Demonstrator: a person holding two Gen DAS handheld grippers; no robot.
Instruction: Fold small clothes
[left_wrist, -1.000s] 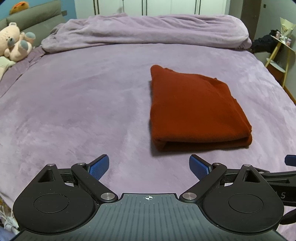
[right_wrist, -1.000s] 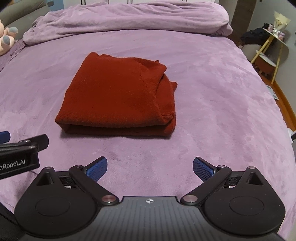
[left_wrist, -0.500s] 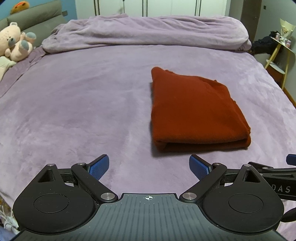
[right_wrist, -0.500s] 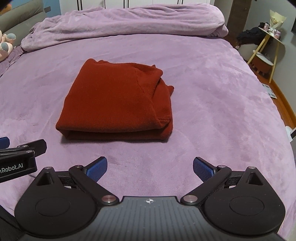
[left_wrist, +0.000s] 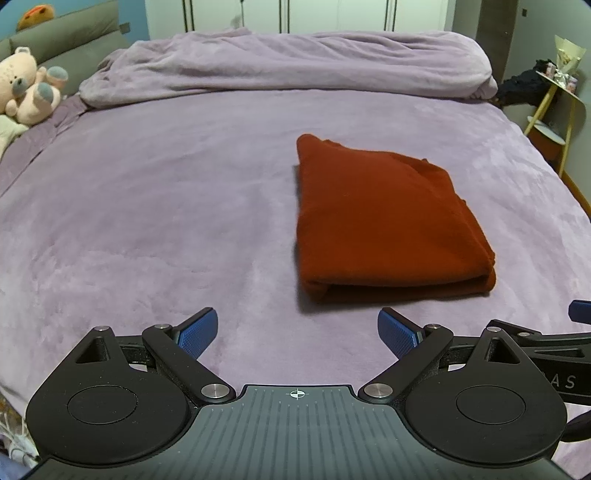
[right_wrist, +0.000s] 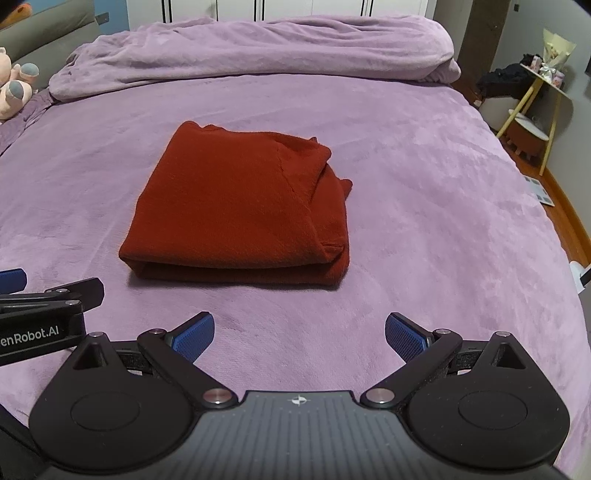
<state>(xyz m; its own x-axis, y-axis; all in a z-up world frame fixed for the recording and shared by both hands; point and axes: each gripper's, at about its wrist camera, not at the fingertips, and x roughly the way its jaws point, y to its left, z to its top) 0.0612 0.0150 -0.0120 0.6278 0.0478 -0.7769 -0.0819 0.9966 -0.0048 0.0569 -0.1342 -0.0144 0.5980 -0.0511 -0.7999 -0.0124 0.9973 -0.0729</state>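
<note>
Nearest the cameras, both tools hang low over the front part of the bed with nothing between their blue pads: the left gripper (left_wrist: 297, 328) has its fingers spread wide apart, and the right gripper (right_wrist: 300, 332) is spread just as wide. They sit side by side, the left one's black frame showing at the left edge of the right wrist view and the right one's frame at the right edge of the left wrist view. Neither touches any cloth. A little beyond the fingertips, apart from both tools, the red garment (right_wrist: 236, 210) lies folded into a thick, roughly square bundle on the purple bedspread (right_wrist: 424, 206), its doubled fold edge facing the cameras and some bunched layers along its right side. It rests flat near the middle of the bed, ahead and to the right of the left tool (left_wrist: 388, 218). Farther back, a rumpled lilac blanket (left_wrist: 288, 62) stretches across the head of the bed. A pink stuffed toy (left_wrist: 27, 90) sits at the far left, and a yellow-legged side table (right_wrist: 532, 107) stands off the bed's far right.
</note>
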